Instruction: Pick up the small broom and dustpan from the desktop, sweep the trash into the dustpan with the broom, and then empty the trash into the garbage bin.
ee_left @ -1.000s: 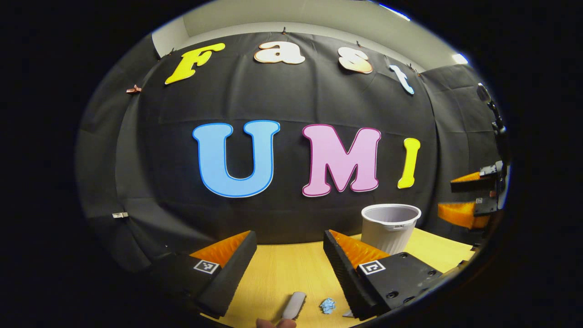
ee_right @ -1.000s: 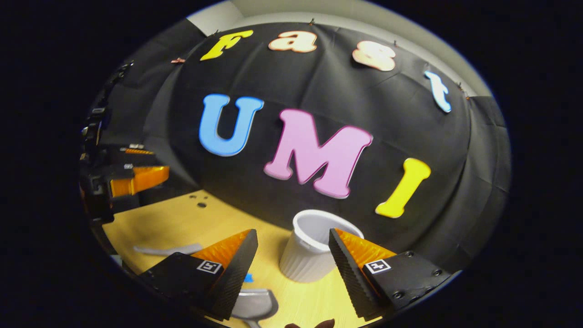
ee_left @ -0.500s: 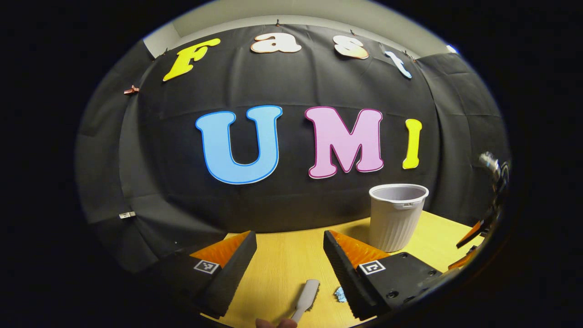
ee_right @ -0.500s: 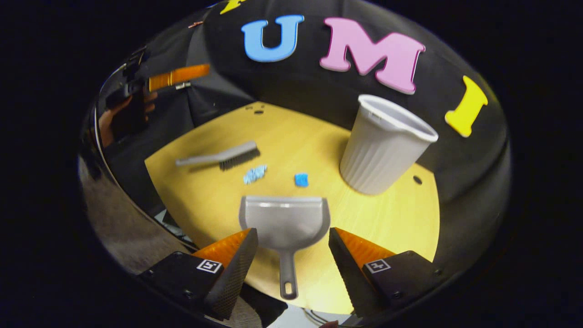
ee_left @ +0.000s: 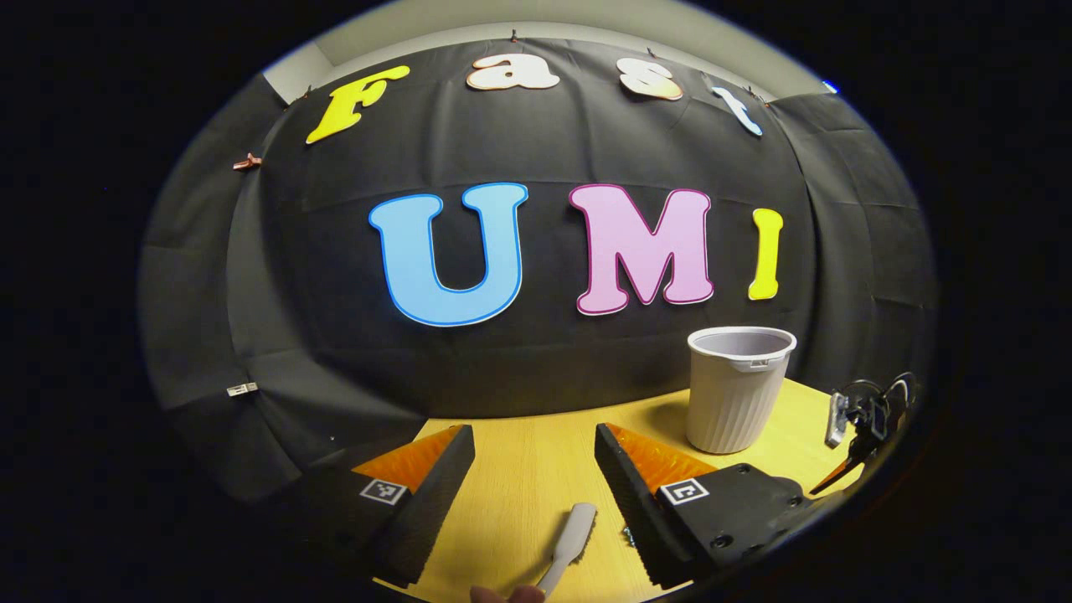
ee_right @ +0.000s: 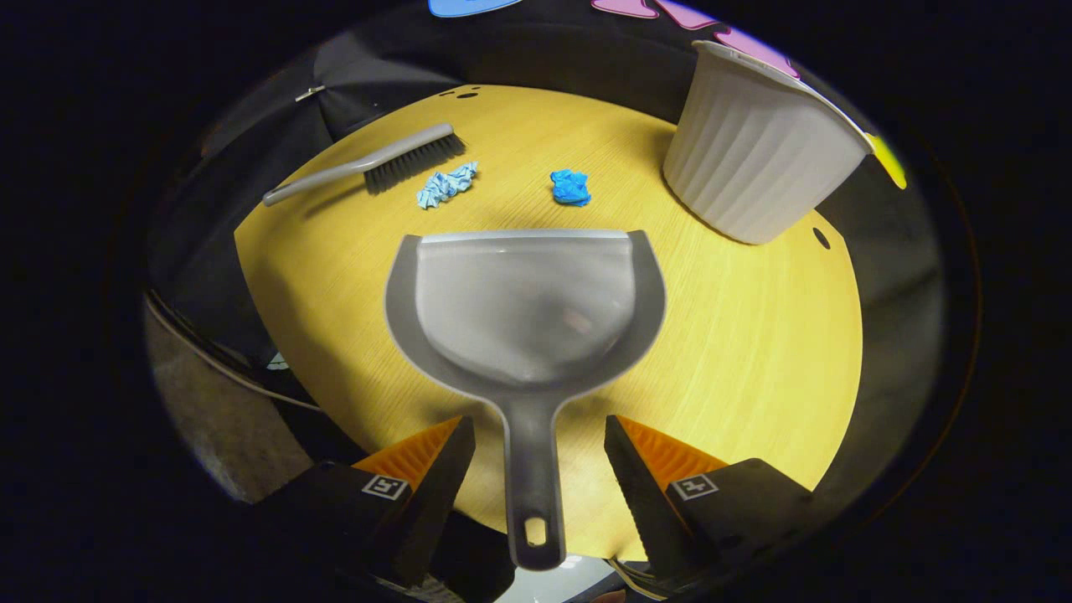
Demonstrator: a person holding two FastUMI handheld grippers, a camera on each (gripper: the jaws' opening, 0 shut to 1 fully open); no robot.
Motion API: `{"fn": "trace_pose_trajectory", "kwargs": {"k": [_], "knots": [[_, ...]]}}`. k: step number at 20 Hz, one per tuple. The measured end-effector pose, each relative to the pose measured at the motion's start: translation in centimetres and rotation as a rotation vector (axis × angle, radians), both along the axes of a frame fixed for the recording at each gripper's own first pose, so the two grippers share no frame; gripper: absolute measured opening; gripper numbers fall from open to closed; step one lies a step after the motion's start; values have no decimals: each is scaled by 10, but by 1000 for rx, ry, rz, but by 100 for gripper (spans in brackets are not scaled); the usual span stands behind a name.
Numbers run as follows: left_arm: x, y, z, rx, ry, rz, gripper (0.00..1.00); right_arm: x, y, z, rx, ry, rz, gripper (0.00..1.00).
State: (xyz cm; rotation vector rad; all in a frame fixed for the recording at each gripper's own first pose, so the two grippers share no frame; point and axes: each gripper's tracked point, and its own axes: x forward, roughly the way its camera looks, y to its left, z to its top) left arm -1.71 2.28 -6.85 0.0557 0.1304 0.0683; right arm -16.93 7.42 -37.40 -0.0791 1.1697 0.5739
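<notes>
In the right gripper view a grey dustpan lies flat on the yellow desktop, its handle pointing back between the open fingers of my right gripper, which touch nothing. Beyond the pan lie two crumpled blue paper scraps and a small grey broom at the far left. A white ribbed bin stands at the far right. In the left gripper view my left gripper is open above the desk, and the broom lies low between its fingers, untouched. The bin stands to the right.
The other gripper shows at the far right edge of the left gripper view. The desk's front edge drops off at the left of the right gripper view, with cables below. A fingertip shows at the bottom of the left gripper view.
My right gripper has tilted down and moved in over the dustpan, whose handle now lies between its fingers. My left gripper has drifted slightly; the broom sits a bit higher in its view.
</notes>
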Motion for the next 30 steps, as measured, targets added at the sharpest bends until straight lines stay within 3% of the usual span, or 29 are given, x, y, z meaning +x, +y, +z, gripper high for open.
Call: {"fn": "trace_pose_trajectory", "kwargs": {"k": [4,10,13,15,22,23,24,26,28,30], "knots": [[1,-1,-2,5,5,-3,94,3,12,-18,3,53,-3,97],[0,1,-16,-20,47,-4,94,10,22,-23,15,75,-11,84],[-1,4,-17,-16,53,3,94,12,24,-24,12,80,0,49],[0,6,-23,-15,66,6,94,11,24,-25,7,85,6,38],[2,0,-60,-36,153,-33,94,16,23,-24,17,39,7,36],[0,-2,-72,-35,183,-53,94,16,22,-19,23,24,3,41],[0,-5,-85,-30,217,-84,94,18,23,-14,41,14,-8,35],[-9,-17,-121,-20,339,-172,94,18,23,-6,71,21,-22,40],[-20,-23,-159,-10,464,-247,94,13,15,-7,50,46,-9,29],[-25,-26,-187,9,562,-299,94,7,8,-7,26,58,9,35]]}}
